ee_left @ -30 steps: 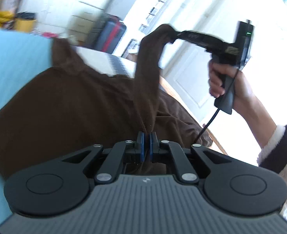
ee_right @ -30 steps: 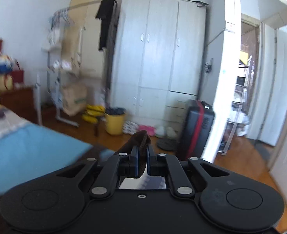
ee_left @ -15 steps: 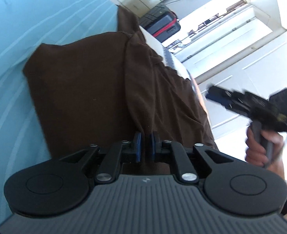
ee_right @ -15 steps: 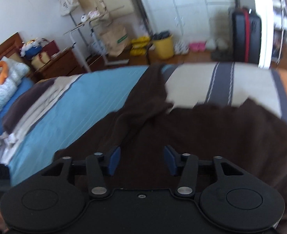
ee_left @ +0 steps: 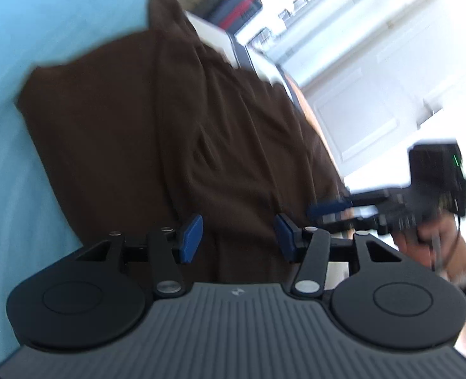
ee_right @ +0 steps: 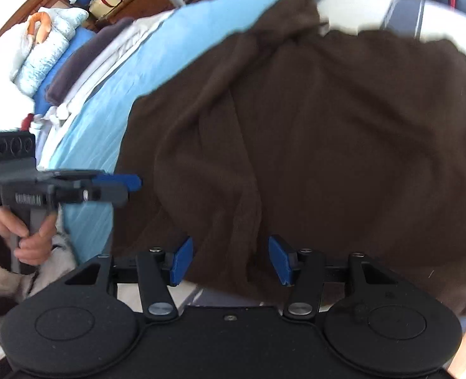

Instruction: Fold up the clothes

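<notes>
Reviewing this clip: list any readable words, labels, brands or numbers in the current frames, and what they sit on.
No text can be read.
Left gripper: pale markings on its side, too blurred to read.
Left gripper's grey body, in its own view: small emblem, a logo, not letters.
Right gripper: green light only.

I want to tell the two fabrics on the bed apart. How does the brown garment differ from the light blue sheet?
The brown garment is dark brown; the light blue sheet is pale. The garment is creased, with a folded strip down its middle; the sheet lies smooth. The garment lies on top; the sheet is spread under it. Both lie flat on the bed.
</notes>
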Demonstrator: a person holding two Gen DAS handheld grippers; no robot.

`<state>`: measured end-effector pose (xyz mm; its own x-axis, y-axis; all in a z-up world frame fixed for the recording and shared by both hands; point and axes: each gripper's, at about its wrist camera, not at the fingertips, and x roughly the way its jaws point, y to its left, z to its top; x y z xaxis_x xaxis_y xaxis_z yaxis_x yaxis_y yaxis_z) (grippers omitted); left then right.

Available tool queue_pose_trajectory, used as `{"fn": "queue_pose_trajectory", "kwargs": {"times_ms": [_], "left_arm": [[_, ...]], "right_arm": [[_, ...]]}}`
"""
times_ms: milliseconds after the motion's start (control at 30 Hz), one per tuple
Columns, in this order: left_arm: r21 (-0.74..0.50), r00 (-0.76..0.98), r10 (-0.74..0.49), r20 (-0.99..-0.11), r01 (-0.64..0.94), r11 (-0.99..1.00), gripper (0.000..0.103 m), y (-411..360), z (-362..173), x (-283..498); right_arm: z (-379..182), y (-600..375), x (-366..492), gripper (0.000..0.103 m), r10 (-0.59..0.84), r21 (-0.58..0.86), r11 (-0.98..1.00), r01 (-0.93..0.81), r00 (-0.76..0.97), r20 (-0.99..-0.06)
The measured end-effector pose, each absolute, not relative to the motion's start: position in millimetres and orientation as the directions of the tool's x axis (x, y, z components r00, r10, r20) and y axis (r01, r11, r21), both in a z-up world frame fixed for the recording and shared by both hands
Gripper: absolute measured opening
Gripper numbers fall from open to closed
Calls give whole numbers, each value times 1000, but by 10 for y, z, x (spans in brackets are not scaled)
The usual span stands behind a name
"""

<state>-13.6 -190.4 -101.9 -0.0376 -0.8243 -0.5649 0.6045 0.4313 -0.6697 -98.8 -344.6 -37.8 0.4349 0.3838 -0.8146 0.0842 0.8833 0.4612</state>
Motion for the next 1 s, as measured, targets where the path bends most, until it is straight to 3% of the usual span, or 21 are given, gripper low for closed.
{"fn": "queue_pose_trajectory", "kwargs": {"times_ms": [167,200,233,267,400,467,633,733,833,1000], "left_arm": [[-596,-82,-770,-633,687,416,48,-1976,-1086,-504],[-578,-80,-767,-637,708,406,38,-1996,-1076,-566],[-573,-90,-773,-628,726,381,3,-2004,-1044,-615],[-578,-108,-780,-616,735,355,0,-2001,-1011,-662],[-627,-177,-824,-538,737,252,0,-1794,-787,-905],[-593,-176,-817,-549,771,232,0,-1715,-700,-1037],[-533,-201,-730,-653,807,255,0,-1860,-859,-1149],[-519,-226,-698,-679,820,239,0,-1920,-911,-1210],[-517,-246,-680,-691,826,225,0,-1865,-908,-1266],[-557,-257,-734,-629,808,194,1,-1835,-764,-1132]], "right_arm": [[-619,-3581,-909,59,472,562,818,120,417,-776],[-651,-3566,-907,55,488,572,813,108,409,-771],[-672,-3518,-888,17,508,570,819,63,384,-771],[-683,-3466,-875,8,521,562,827,14,359,-775],[-376,-3169,-1193,8,539,435,836,-334,350,-766],[-279,-3105,-1373,8,519,376,830,-412,321,-793],[-433,-3065,-1436,10,424,316,858,-405,211,-881],[-557,-3095,-1333,15,444,361,855,-372,164,-881],[-563,-3114,-1285,32,476,391,842,-371,172,-863],[-435,-3115,-1341,35,490,383,838,-390,226,-842]]}}
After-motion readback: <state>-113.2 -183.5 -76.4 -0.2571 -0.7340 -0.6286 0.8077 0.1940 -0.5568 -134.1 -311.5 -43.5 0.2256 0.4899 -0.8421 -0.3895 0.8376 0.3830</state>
